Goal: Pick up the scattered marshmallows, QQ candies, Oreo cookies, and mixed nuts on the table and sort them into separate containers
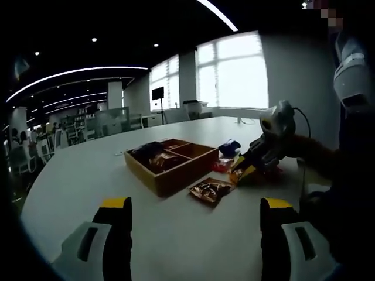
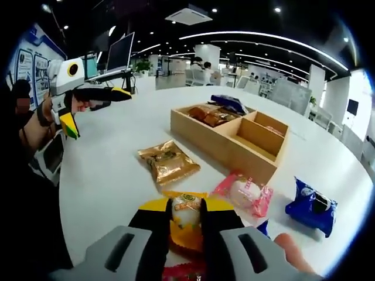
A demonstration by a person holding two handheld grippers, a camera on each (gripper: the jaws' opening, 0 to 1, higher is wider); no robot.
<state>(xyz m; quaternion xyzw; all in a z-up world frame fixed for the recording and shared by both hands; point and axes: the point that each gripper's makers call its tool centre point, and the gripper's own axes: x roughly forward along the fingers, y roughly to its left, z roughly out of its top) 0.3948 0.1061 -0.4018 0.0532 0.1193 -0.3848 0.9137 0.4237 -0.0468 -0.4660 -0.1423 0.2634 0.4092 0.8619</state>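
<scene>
Now the big white desk (image 2: pixel 111 170) holds the wooden box (image 2: pixel 234 137). The right claw (image 2: pixel 186 225) pinches a yellow candy packet (image 2: pixel 186 219) near it and should lift gently toward an empty part. The left claw (image 1: pixel 196 234) is spread wide.

Glaring white through the windows (image 1: pixel 234 73) behind the desk (image 1: pixel 117 175), dimming everything nearer; ceiling strip lights (image 2: pixel 263 38) curving under fisheye bending; soft shadows pooling beneath packets.
</scene>
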